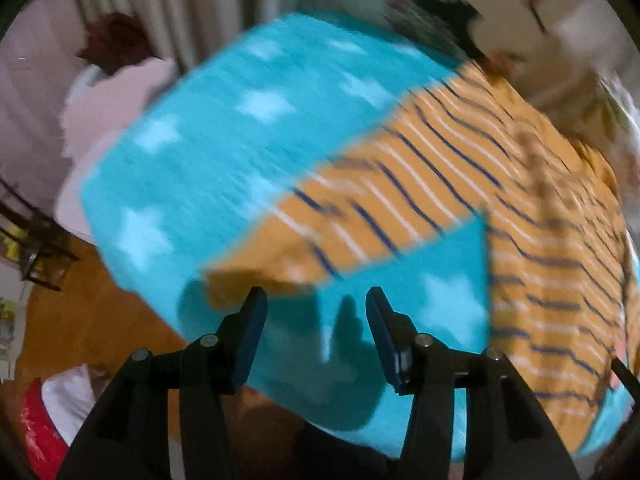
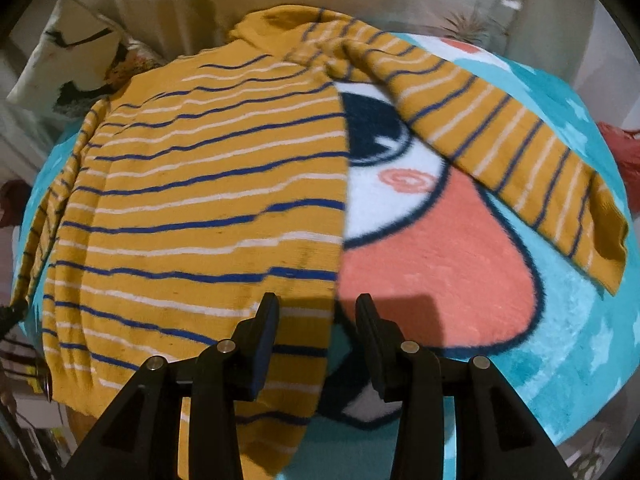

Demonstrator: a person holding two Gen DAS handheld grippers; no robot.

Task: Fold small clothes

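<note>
Under my left hand-held gripper [image 1: 316, 300], jaws apart and holding nothing, the yellow striped sweater [image 2: 192, 200] has one sleeve [image 1: 304, 236] stretched across the turquoise blanket [image 1: 192, 160]. My right hand-held gripper [image 2: 318, 308], also spread and empty, hangs over the sweater's folded edge. Its other sleeve [image 2: 512, 172] lies loose to the right; I judge a careless pinch could catch blanket pile too and drag the fold askew.

Left claw [image 1: 316, 300] and right claw [image 2: 317, 306] both angled steeply downward, jaws parted, empty.
</note>
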